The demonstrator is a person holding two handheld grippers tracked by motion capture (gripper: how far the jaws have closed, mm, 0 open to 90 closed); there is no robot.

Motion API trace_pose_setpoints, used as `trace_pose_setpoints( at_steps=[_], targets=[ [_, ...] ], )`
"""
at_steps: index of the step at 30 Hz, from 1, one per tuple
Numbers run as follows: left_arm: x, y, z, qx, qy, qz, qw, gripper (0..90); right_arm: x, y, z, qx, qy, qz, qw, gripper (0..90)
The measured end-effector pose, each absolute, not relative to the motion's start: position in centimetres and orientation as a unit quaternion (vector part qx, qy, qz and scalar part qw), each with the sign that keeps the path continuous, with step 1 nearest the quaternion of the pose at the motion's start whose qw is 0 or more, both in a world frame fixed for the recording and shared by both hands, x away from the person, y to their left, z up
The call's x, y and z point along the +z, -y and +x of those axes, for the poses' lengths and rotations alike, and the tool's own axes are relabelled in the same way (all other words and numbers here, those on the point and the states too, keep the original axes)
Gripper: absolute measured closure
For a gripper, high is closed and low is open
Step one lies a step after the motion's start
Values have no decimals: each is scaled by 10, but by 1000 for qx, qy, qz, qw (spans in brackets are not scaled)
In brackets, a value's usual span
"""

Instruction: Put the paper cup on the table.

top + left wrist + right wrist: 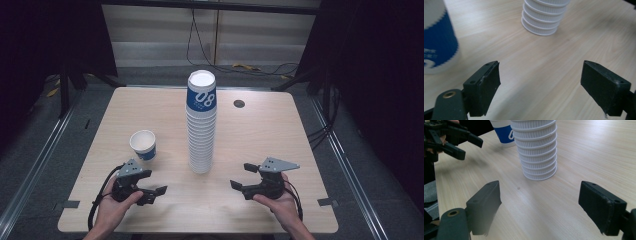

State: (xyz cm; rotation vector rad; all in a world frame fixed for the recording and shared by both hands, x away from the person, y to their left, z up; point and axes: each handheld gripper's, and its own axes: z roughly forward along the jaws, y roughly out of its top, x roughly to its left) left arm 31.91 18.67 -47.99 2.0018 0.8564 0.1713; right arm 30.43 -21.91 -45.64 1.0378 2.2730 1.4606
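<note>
Both grippers rest low over the table's near edge with jaws spread wide and nothing between them: the left gripper (152, 184) held by the left hand (112, 207), the right gripper (242, 176) by the right hand (277, 202). Bare wood lies between them. Just beyond that gap stands the tall stack of cups (202, 122), mid-table, apart from both. A single cup (143, 144) sits upright just beyond the left gripper. Behind the stack, the table (270, 130) stays open out to a dark round hole (239, 103) near the far edge.
</note>
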Motion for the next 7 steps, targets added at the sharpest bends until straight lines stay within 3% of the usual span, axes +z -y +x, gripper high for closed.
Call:
trace_pose_setpoints(
  at_steps=[7],
  targets=[
    [-491, -179, 319, 69, -328, 822, 461, 161, -466, 224, 309, 490, -775, 375, 137, 164]
  ],
)
